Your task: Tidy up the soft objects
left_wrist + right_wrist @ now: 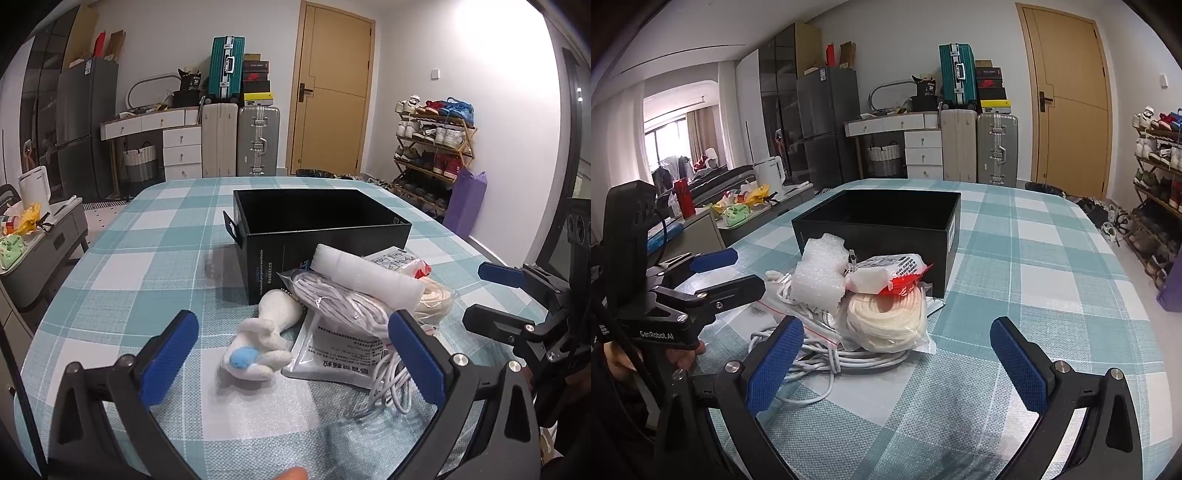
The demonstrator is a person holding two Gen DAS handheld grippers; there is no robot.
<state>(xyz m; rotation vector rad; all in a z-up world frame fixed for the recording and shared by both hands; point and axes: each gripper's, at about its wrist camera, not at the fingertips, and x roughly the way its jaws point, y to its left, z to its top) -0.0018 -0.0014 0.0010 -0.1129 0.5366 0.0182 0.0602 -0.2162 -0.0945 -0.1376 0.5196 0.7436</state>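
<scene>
In the left wrist view, the left gripper [293, 363] hangs above the teal-and-white checked tablecloth [122, 280] with its blue-padded jaws spread wide and nothing between the pads. Just ahead lies a small white plush rabbit with a blue patch [262, 338], beside a flat white printed pouch [340, 350] and a loose coil of white cable [391, 384]. A clear bag of white cord [332, 299] leans on a white foam roll [369, 275], and the heap sits against the near wall of an open black cardboard box [321, 221]. The right gripper [495, 291] shows at the right edge, jaws apart. In the right wrist view, the right gripper [897, 363] is likewise wide and empty, low over the cloth. Before it sit a bagged coil of cream rope [890, 317], a red-and-white packet [890, 273] on top, and crumpled white bubble wrap [822, 273].
</scene>
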